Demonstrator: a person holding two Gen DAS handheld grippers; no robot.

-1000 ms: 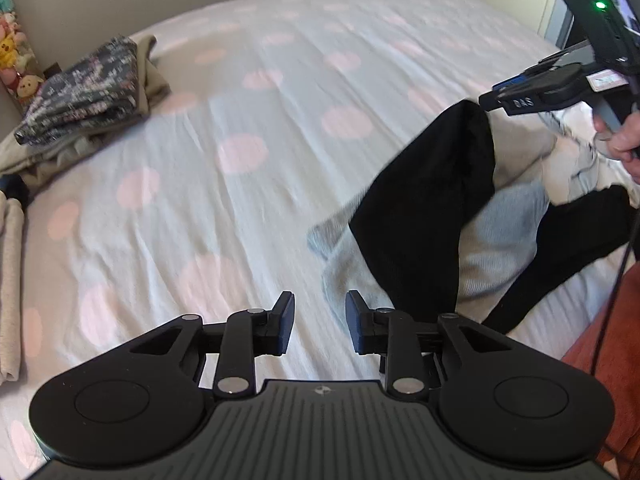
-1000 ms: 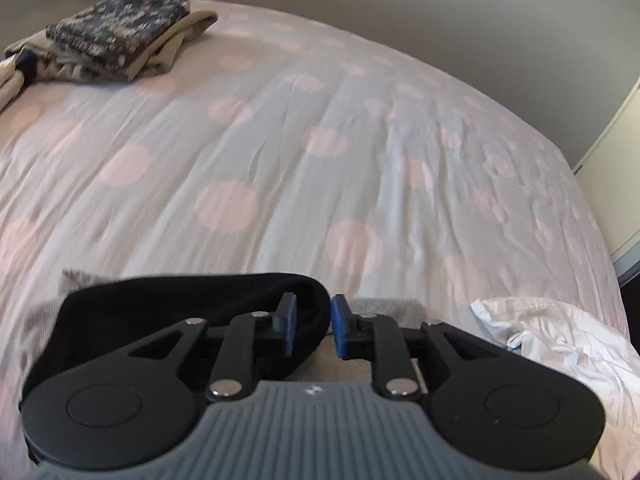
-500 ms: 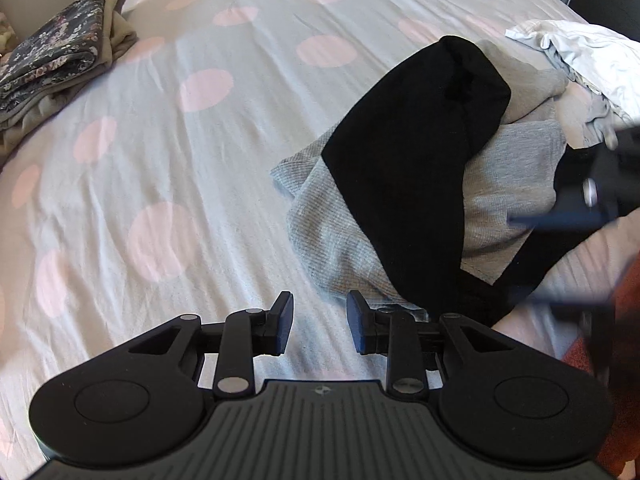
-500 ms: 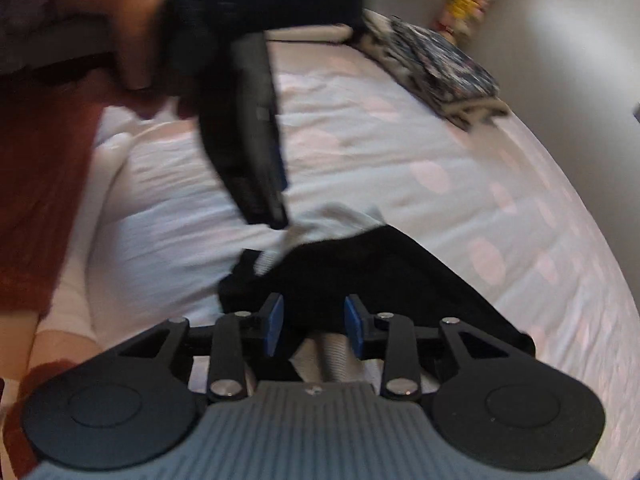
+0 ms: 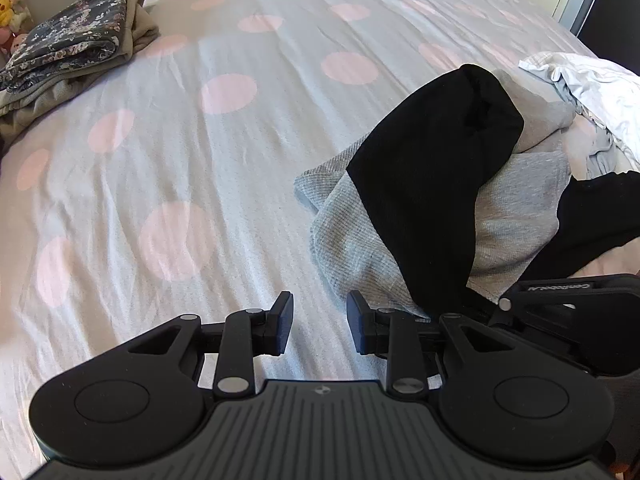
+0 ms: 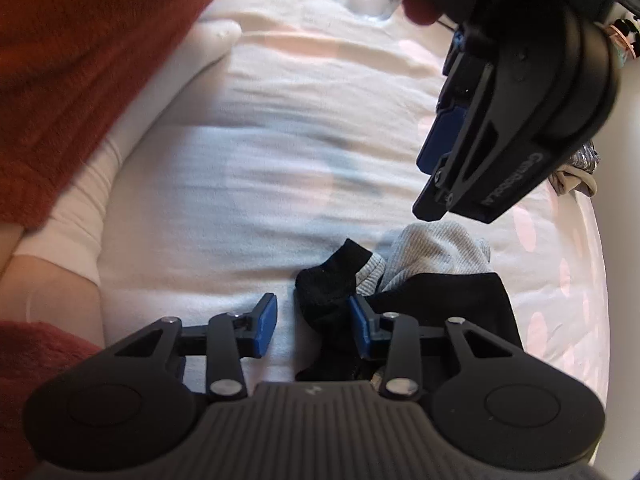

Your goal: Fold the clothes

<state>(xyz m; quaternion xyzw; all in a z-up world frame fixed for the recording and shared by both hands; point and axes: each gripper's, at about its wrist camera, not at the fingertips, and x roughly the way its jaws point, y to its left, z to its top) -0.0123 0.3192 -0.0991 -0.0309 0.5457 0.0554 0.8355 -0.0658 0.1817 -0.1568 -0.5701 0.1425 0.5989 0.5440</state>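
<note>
Near the bed's (image 5: 240, 168) right edge, the black-and-grey garment (image 5: 432, 200) lies crumpled; a folded stack (image 5: 76, 36) sits at the far left corner. Left hand-held gripper (image 5: 319, 323) and right hand-held gripper (image 6: 312, 326) both gape, empty.

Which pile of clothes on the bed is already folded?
The floral-print stack at the far left corner, lying flat and squared. The black and grey heap and white bundle are crumpled.
</note>
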